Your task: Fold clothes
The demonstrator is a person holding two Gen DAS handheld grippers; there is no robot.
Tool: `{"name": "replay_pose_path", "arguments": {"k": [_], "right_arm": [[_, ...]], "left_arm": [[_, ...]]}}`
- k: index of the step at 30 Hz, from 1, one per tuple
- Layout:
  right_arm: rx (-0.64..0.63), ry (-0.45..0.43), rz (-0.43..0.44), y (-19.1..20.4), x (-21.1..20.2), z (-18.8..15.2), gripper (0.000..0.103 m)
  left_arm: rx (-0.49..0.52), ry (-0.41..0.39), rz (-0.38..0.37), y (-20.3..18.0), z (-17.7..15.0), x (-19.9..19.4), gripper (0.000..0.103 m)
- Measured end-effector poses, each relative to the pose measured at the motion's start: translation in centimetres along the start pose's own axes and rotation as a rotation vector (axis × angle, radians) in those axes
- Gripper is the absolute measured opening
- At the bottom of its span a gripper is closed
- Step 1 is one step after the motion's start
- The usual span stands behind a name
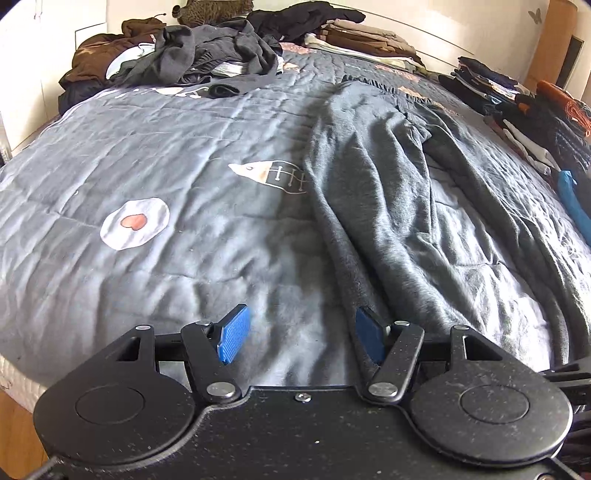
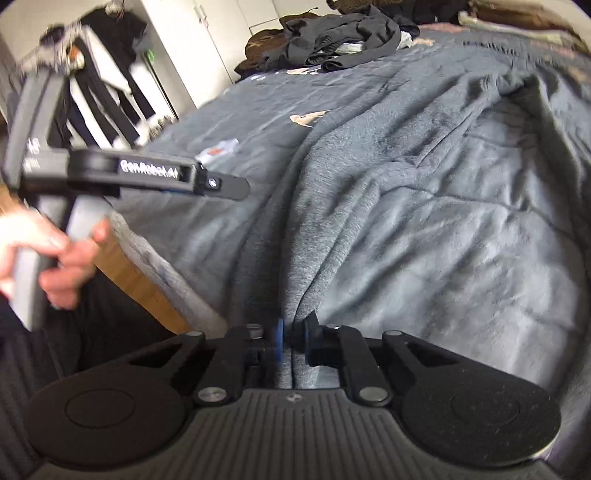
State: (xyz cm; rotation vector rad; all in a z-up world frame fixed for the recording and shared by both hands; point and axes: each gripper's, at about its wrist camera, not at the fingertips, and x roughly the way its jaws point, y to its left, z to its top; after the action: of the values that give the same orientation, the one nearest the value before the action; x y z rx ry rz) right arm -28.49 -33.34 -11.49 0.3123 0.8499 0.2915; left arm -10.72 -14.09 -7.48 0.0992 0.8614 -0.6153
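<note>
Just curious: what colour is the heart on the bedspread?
Reddish-orange, on a white oval patch; the heart shows best in the left wrist view.

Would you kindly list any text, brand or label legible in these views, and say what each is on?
"GenRobot.AI": white lettering on the side of the left gripper, seen from the right wrist.
Pale marks on its grey handle: too blurred to read.
White print on the bedspread near the clothes pile: unreadable.

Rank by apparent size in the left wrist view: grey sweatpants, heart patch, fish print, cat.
1. grey sweatpants, largest.
2. heart patch.
3. fish print, close to the patch.
4. cat, smallest, but farthest and cropped, so unsure.
</note>
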Motion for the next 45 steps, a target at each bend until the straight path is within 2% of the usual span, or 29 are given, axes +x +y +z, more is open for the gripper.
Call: {"name": "replay_pose_path", "arguments": {"k": [3, 5, 8, 13, 15, 17, 19, 23, 26, 28, 29, 30, 31, 34, 37, 41, 43, 45], "right_arm": [[0.056, -0.065, 0.093, 0.9, -1.7, 0.8, 0.008], [0.112, -0.117, 0.141, 1.0, -3.2, 1.4, 0.008], [0.185, -0.17, 0.174, 0.5, -5.1, 2.0, 0.008], [0.226, -0.112, 0.082, -1.2, -4.5, 1.2, 0.008], [0.248, -0.088, 0.051, -1.9, -3.8, 0.4, 0.008], [0.273, -0.074, 0.039, -2.4, -3.4, -0.4, 0.008], [0.292, -0.086, 0.057, -2.6, -3.6, -0.6, 0.008], [0.304, -0.125, 0.097, -2.6, -4.6, 0.1, 0.008], [0.329, -0.126, 0.093, -3.4, -4.6, 0.0, 0.008], [0.354, -0.121, 0.074, -4.1, -4.6, -0.5, 0.008], [0.354, -0.115, 0.063, -4.3, -4.5, -0.6, 0.008], [0.353, -0.109, 0.051, -4.5, -4.5, -0.8, 0.008], [0.346, -0.107, 0.035, -4.5, -4.6, -0.8, 0.008], [0.351, -0.1, 0.029, -4.6, -4.7, -1.0, 0.008], [0.332, -0.086, 0.022, -4.2, -4.7, -1.2, 0.008], [0.303, -0.068, 0.045, -3.3, -4.3, -1.4, 0.008], [0.276, -0.056, 0.055, -2.5, -3.7, -1.2, 0.008], [0.239, -0.032, 0.043, -1.7, -2.9, -1.1, 0.01]], "left_arm": [[-0.038, 0.002, -0.04, 1.3, 0.1, -0.5, 0.062], [-0.07, 0.004, -0.094, 2.1, 0.1, -0.9, 0.062], [-0.067, 0.018, -0.179, 2.5, -0.2, -1.5, 0.063], [0.188, 0.123, -0.271, -1.0, -3.1, -0.9, 0.063], [0.281, 0.146, -0.334, -2.3, -4.5, -0.8, 0.063], [0.344, 0.158, -0.388, -3.2, -5.5, -0.5, 0.063], [0.363, 0.181, -0.427, -3.7, -6.1, 0.1, 0.063], [0.289, 0.19, -0.475, -3.9, -6.3, 1.9, 0.063], [0.21, 0.196, -0.497, -3.9, -6.4, 3.3, 0.062], [0.183, 0.18, -0.521, -4.0, -6.3, 3.4, 0.057], [0.169, 0.173, -0.533, -4.0, -6.3, 3.4, 0.05], [0.155, 0.181, -0.544, -4.1, -6.3, 3.5, 0.028], [0.141, 0.191, -0.556, -4.2, -6.3, 3.6, 0.017], [0.145, 0.227, -0.547, -4.4, -5.7, 2.4, 0.01], [0.19, 0.194, -0.503, -4.1, -4.5, -0.8, 0.01], [0.338, 0.156, -0.364, -4.8, -3.0, -3.9, 0.009], [0.445, 0.186, -0.255, -6.2, -3.0, -3.5, 0.01], [0.518, 0.265, -0.158, -6.9, -3.8, -1.7, 0.013]]}}
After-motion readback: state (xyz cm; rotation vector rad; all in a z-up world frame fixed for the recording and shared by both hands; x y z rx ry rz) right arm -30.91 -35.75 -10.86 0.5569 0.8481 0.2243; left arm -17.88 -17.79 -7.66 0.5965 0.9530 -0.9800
